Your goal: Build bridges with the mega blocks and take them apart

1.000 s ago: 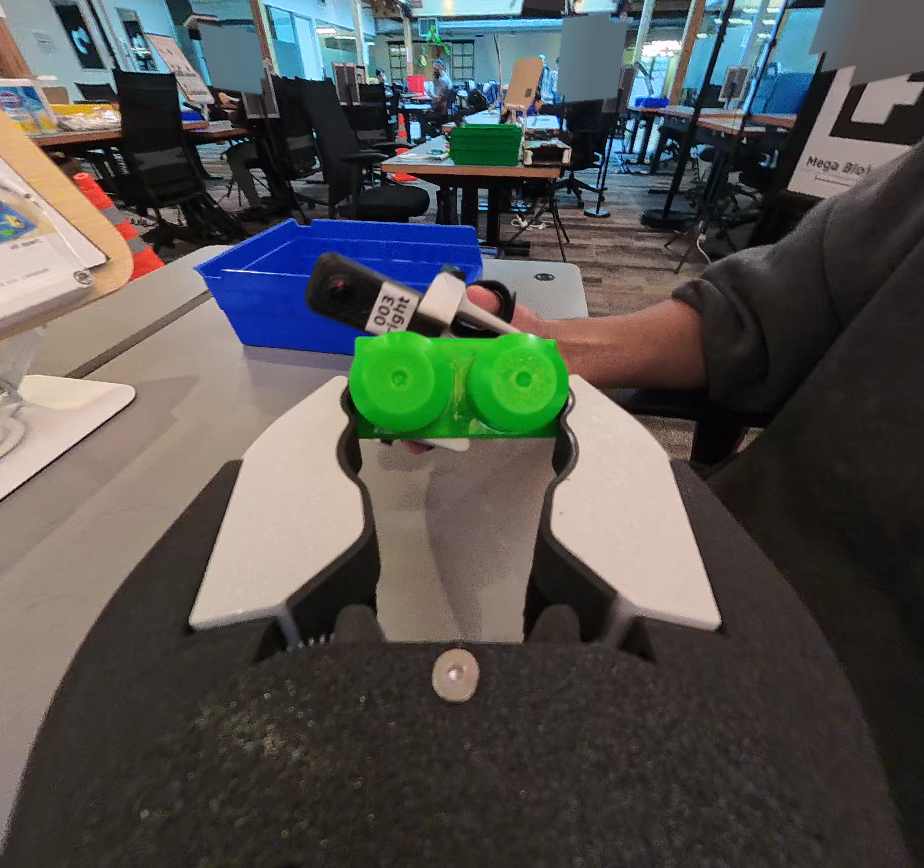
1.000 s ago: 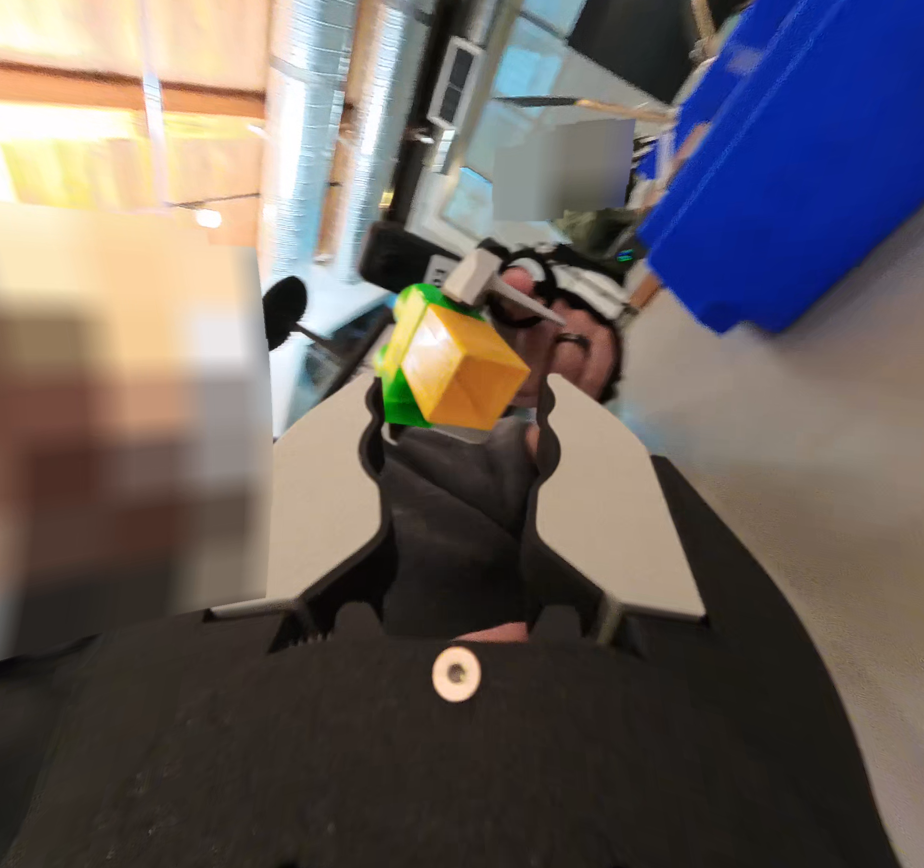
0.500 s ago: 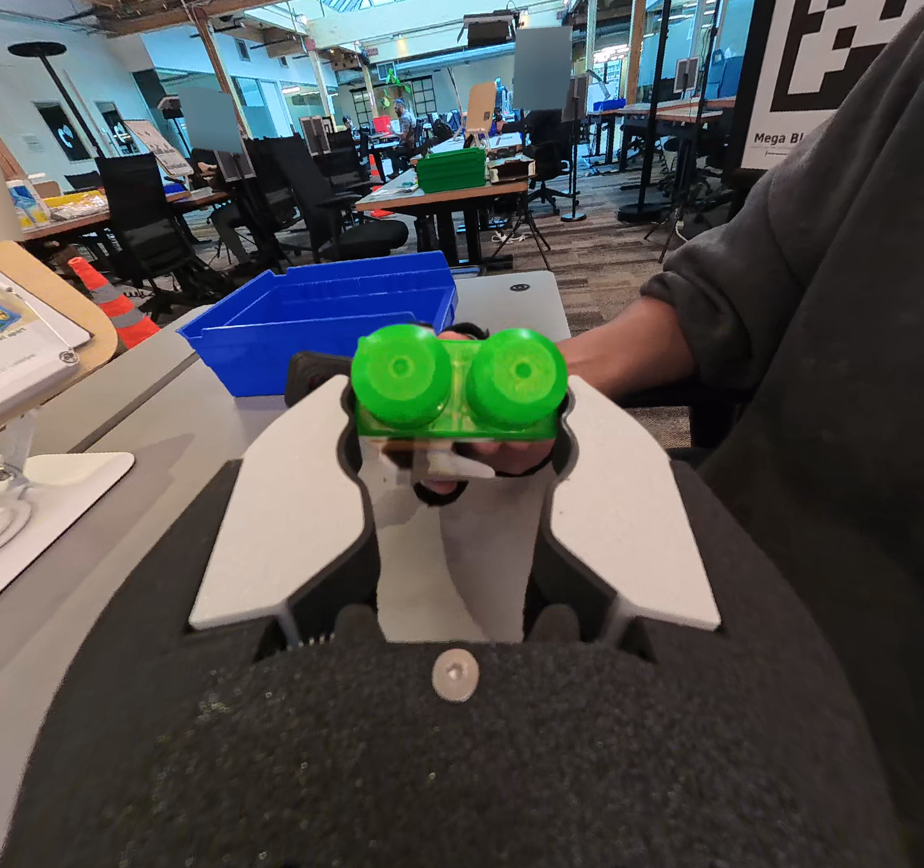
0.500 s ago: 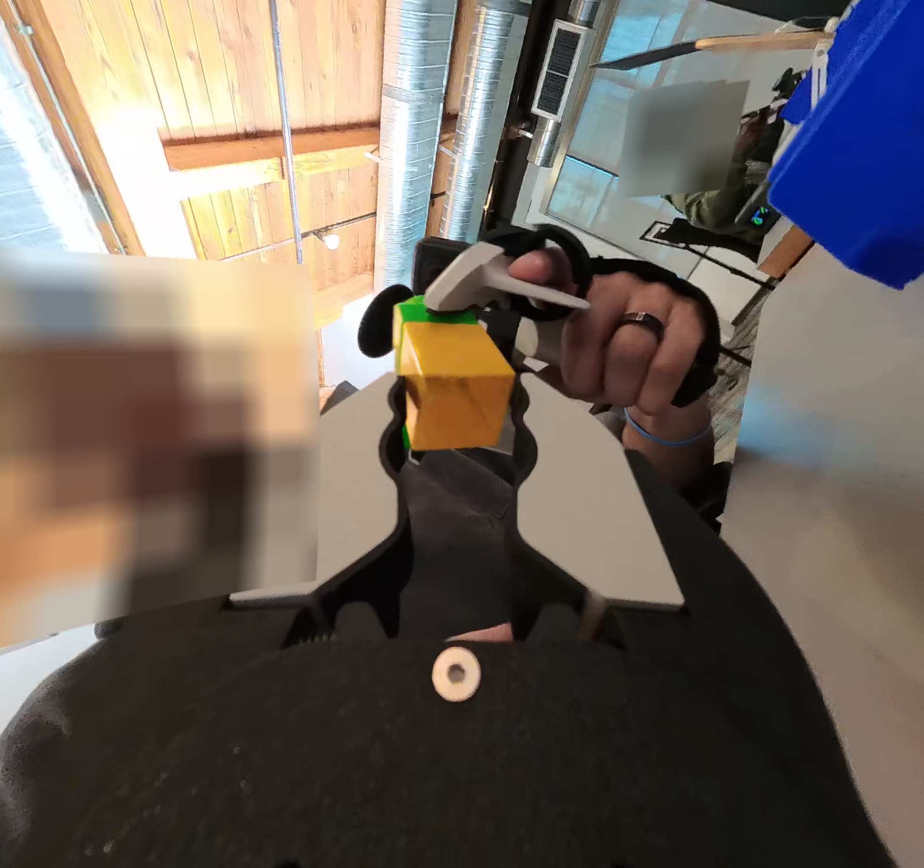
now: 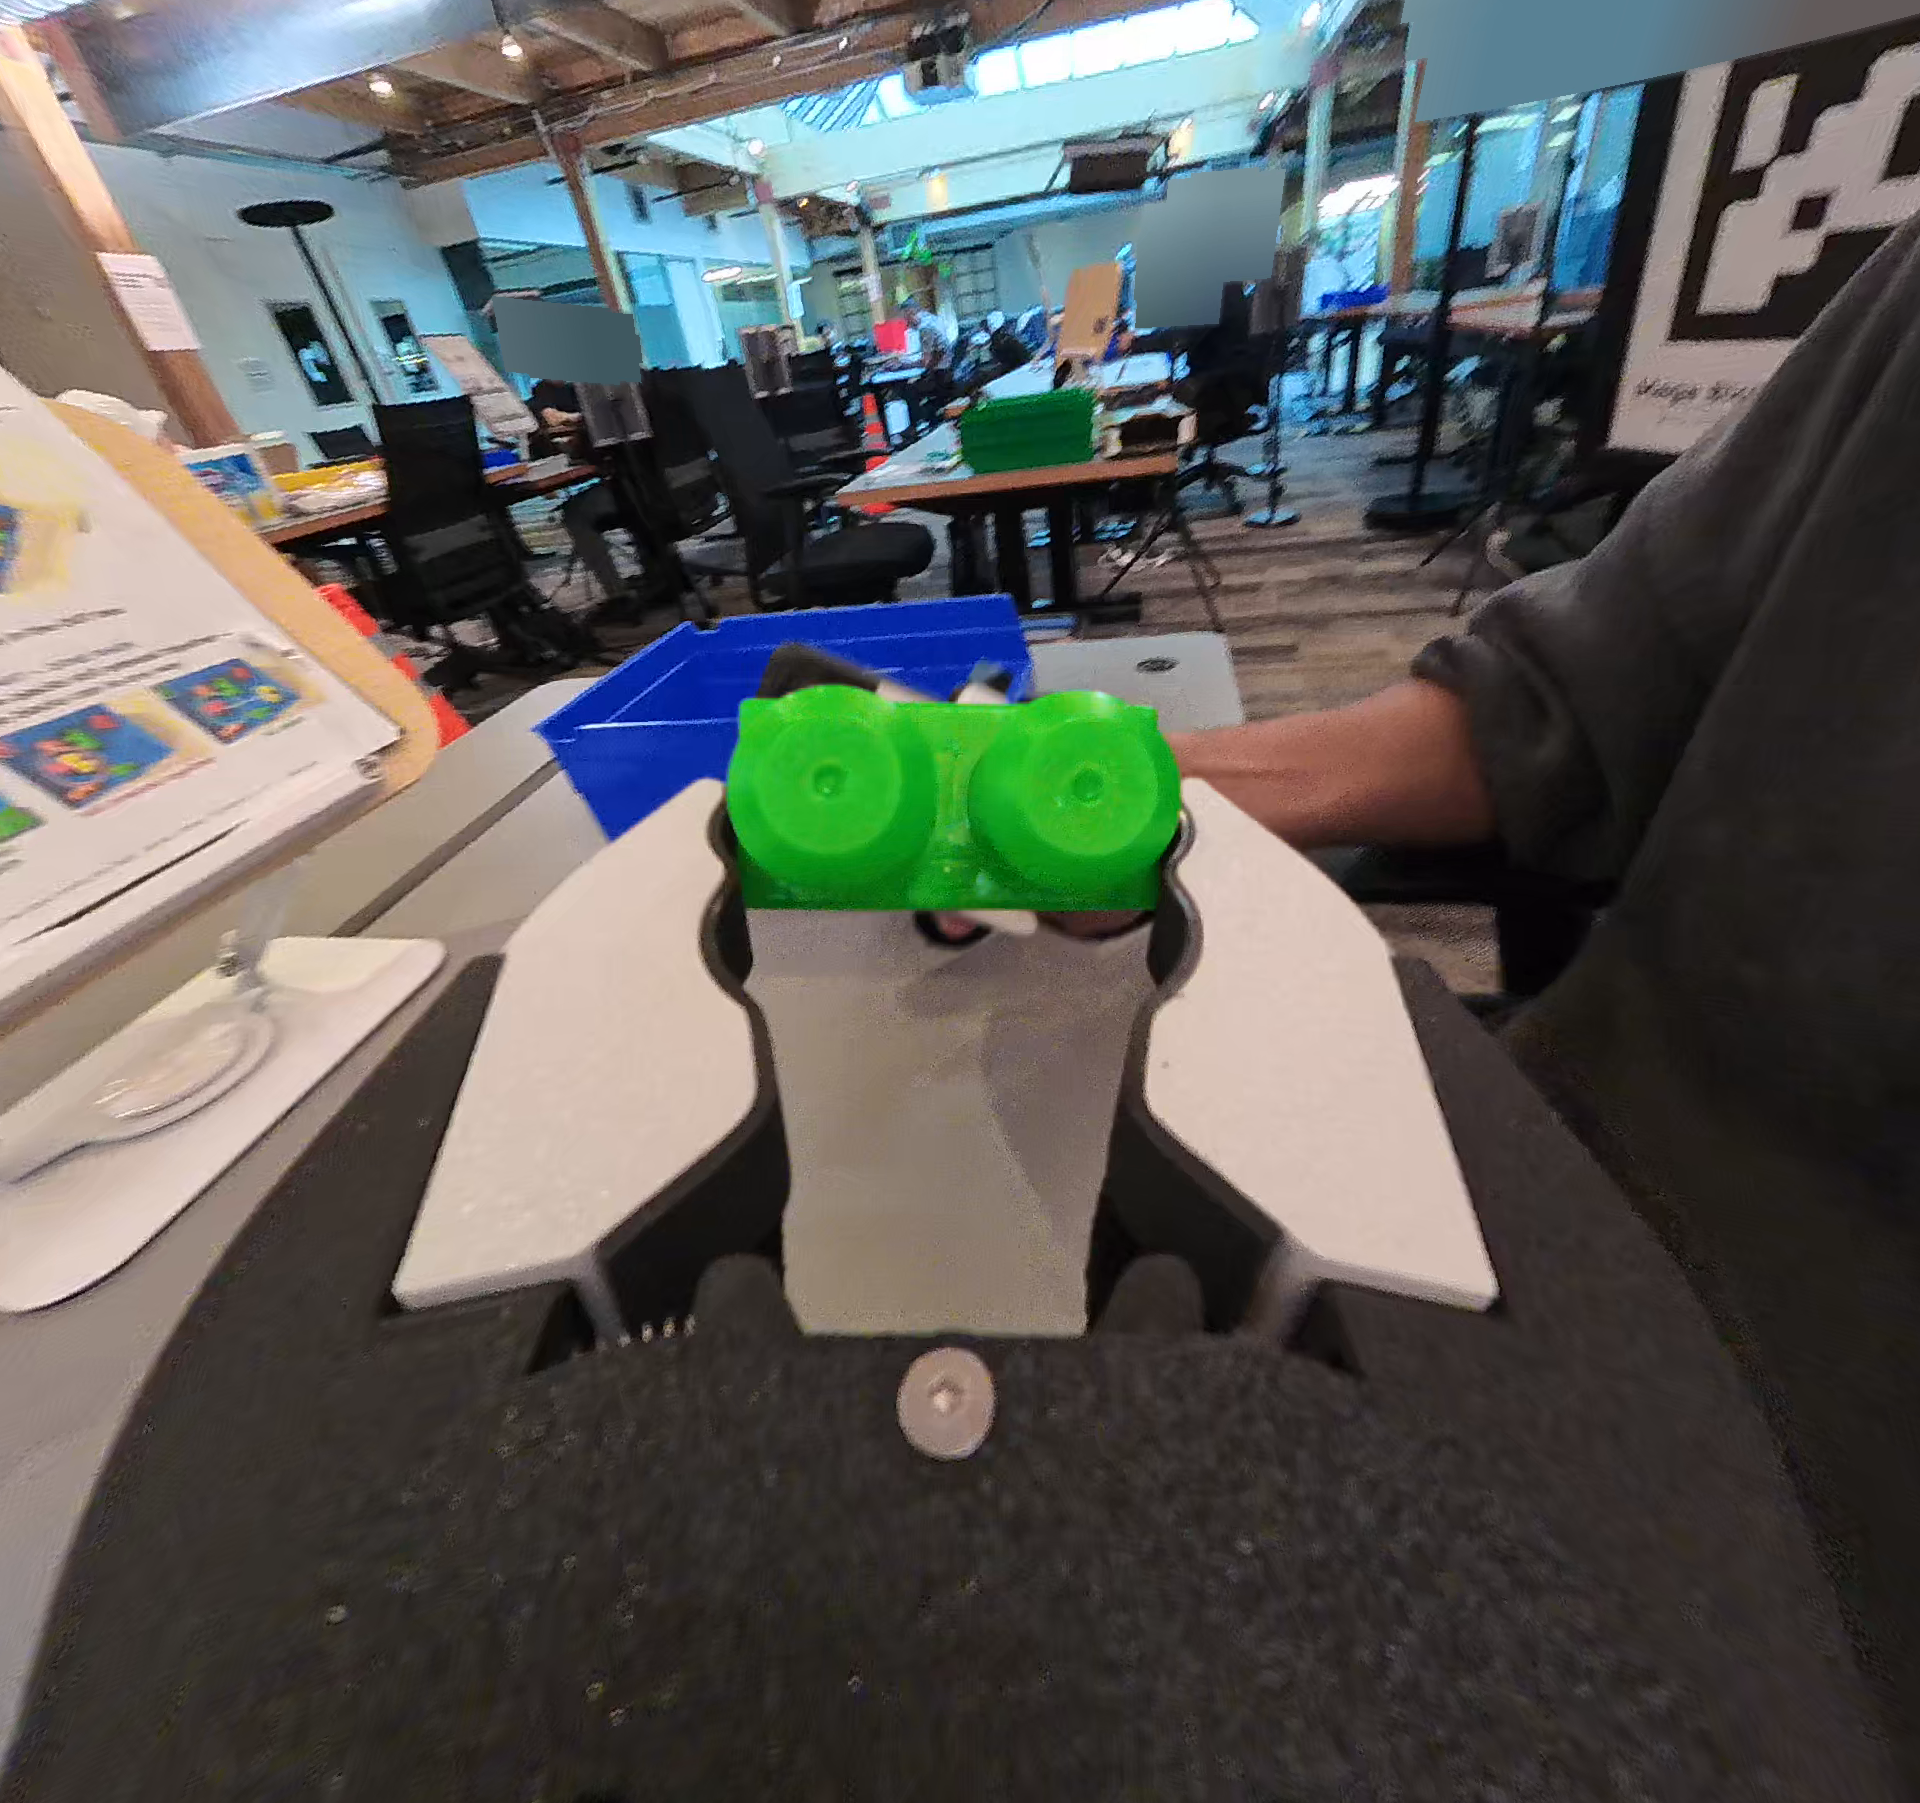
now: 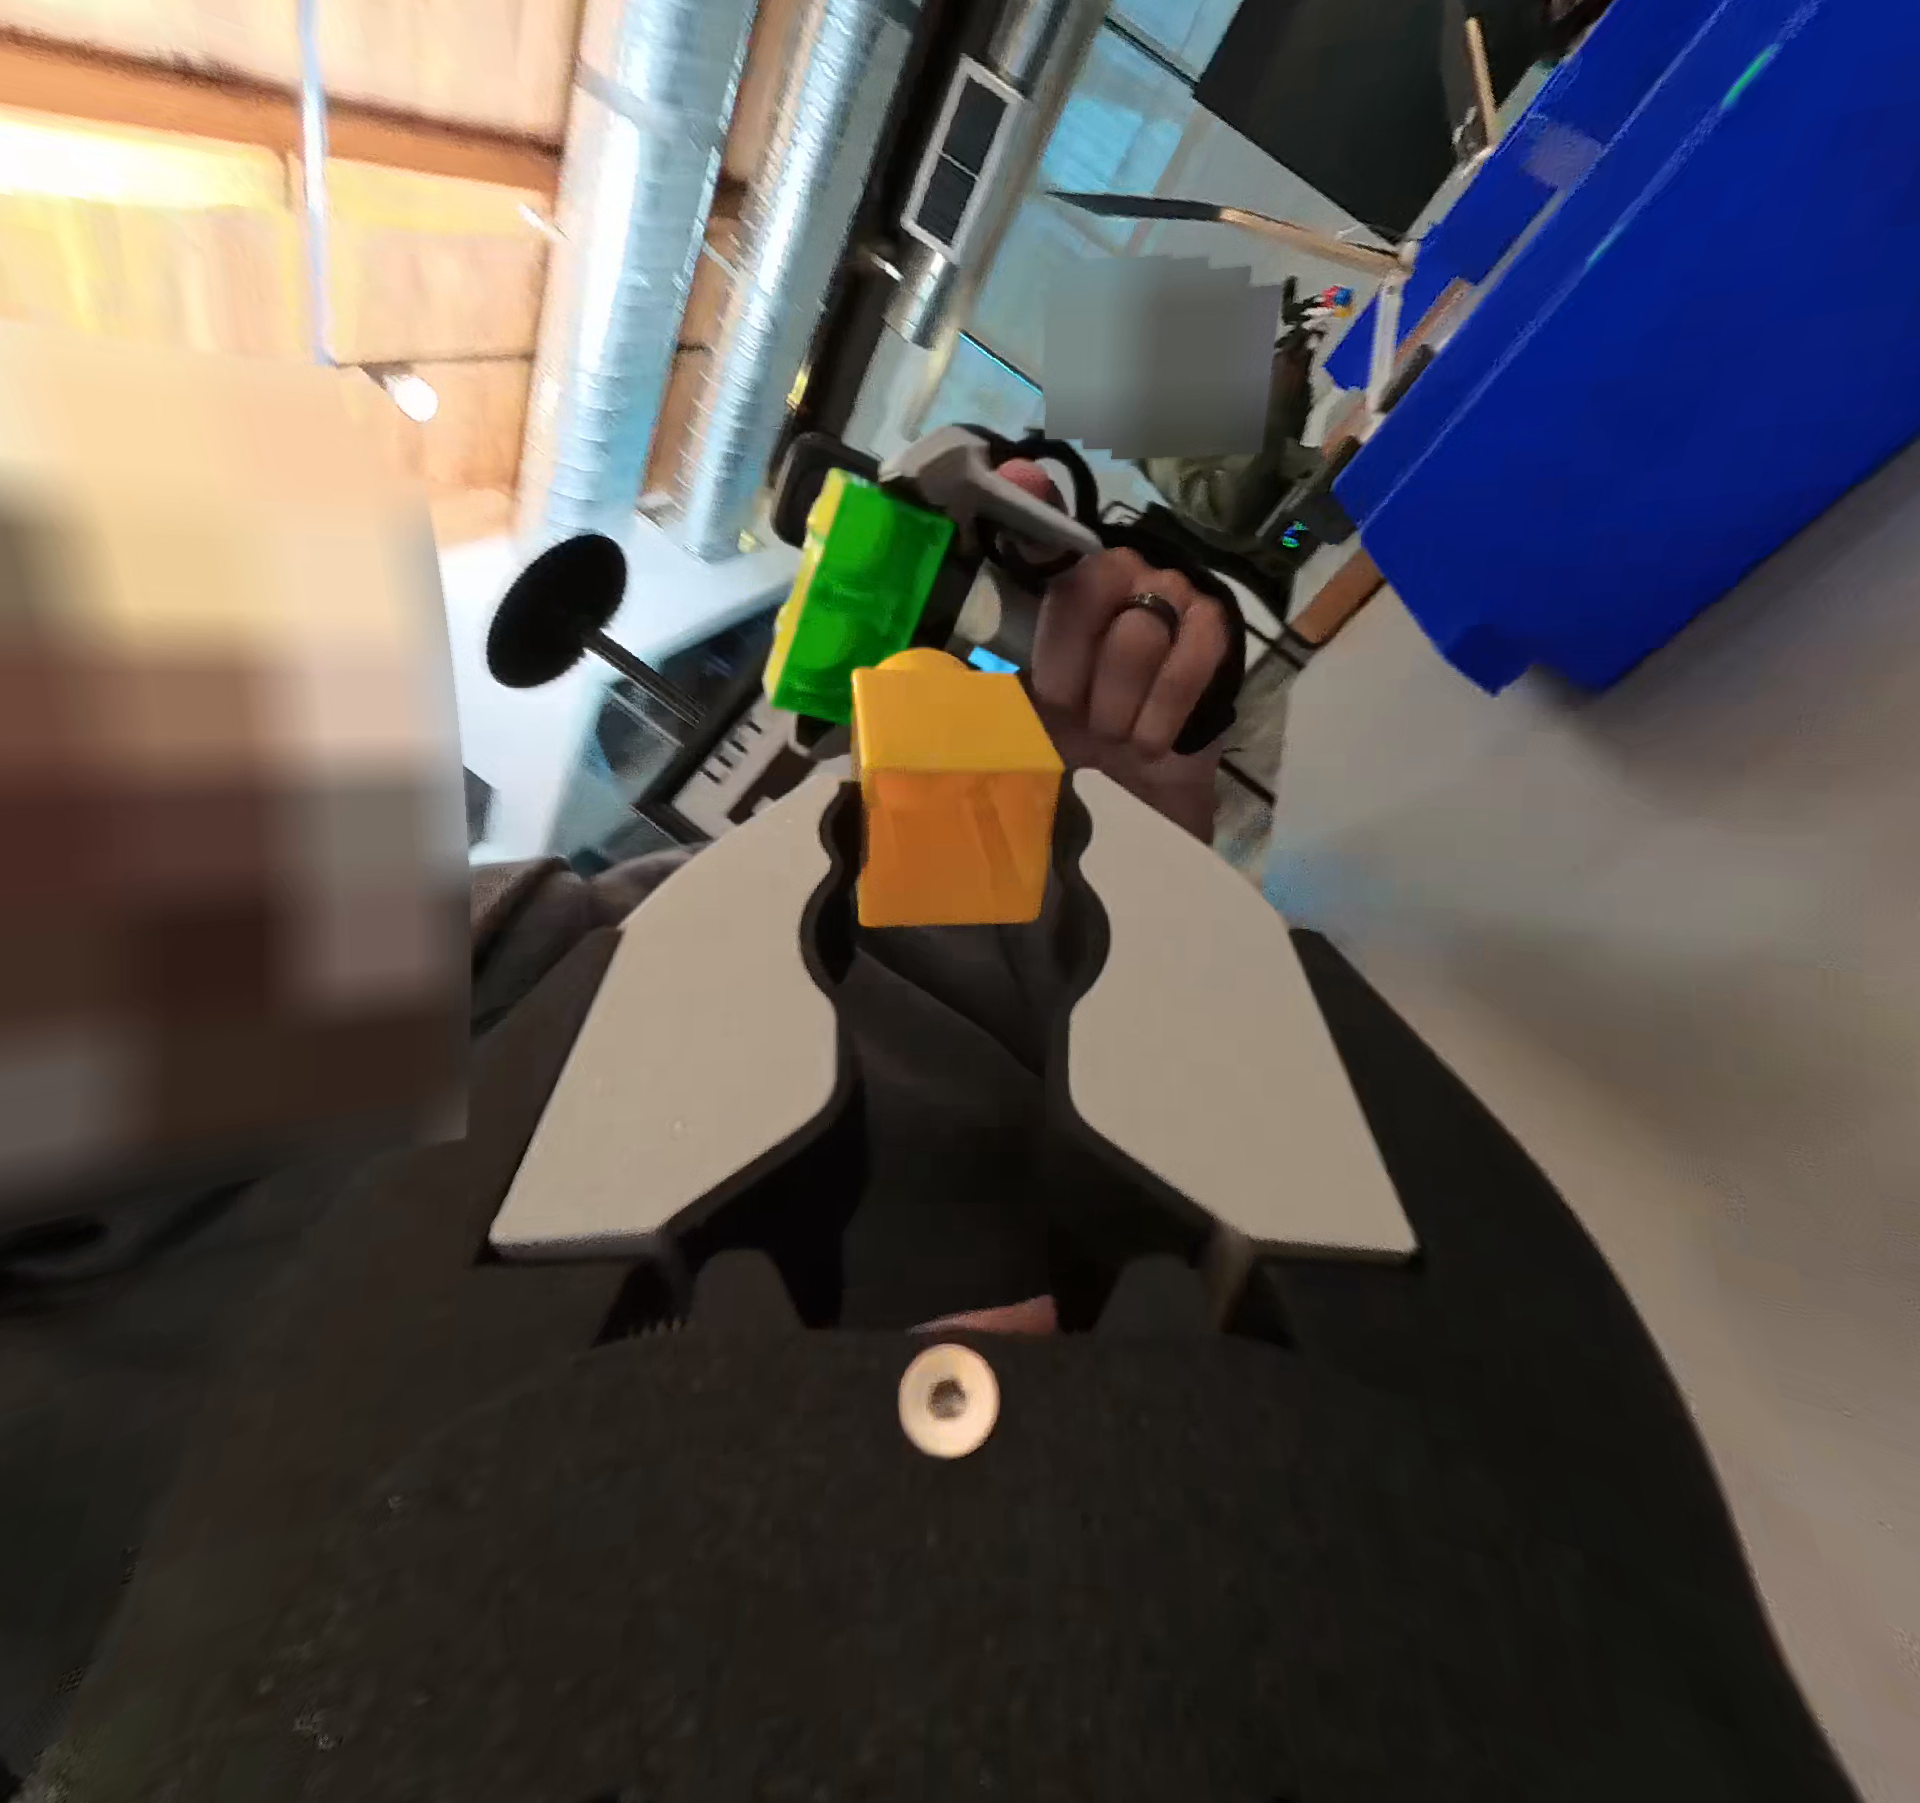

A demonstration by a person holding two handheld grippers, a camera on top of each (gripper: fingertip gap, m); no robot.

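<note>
My left gripper [image 5: 951, 844] is shut on a green two-stud block [image 5: 951, 803], held above the grey table with its studs facing the camera. My right gripper [image 6: 956, 839] is shut on a yellow one-stud block [image 6: 951, 797], stud pointing away. In the right wrist view the green block [image 6: 862, 600] shows just beyond the yellow one, apart from it, held by the other gripper and a hand [image 6: 1132, 652]. The right gripper is mostly hidden behind the green block in the left wrist view.
A blue bin [image 5: 790, 704] stands on the grey table [image 5: 478, 839] behind the green block; it also shows in the right wrist view [image 6: 1662, 382]. An instruction sheet on a stand [image 5: 156, 735] is at the left. A person's sleeve and forearm [image 5: 1558, 777] fill the right.
The yellow block was pressed against the green block; now the two are apart. The right view has tilted and the left gripper has risen a little with the green block.
</note>
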